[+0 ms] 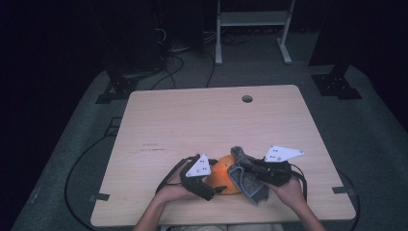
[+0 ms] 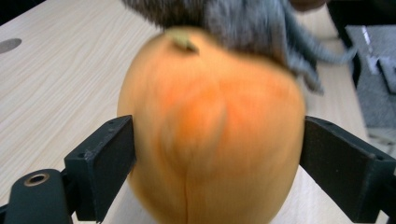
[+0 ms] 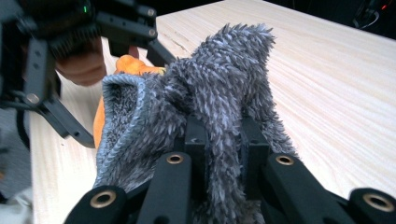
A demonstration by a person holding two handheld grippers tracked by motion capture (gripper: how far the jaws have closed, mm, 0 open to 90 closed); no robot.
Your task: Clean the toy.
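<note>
An orange fruit (image 1: 222,177) with a small stem rests on the wooden table (image 1: 202,120) near its front edge. My left gripper (image 1: 215,186) is shut on the fruit. In the left gripper view its two black jaws press the sides of the orange fruit (image 2: 210,135), one on each side. A grey fluffy cloth (image 1: 248,180) lies against the fruit's top and right side. My right gripper (image 1: 257,166) is shut on this cloth. In the right gripper view the grey cloth (image 3: 219,88) bunches up between the jaws of the right gripper (image 3: 224,135) and hides most of the fruit (image 3: 128,65).
The table has a round cable hole (image 1: 247,98) near its far edge. Beyond the table stand a white metal frame (image 1: 252,19) and black stand bases (image 1: 336,84), with cables (image 1: 168,67) on the grey floor. The person's hands come in at the table's front edge.
</note>
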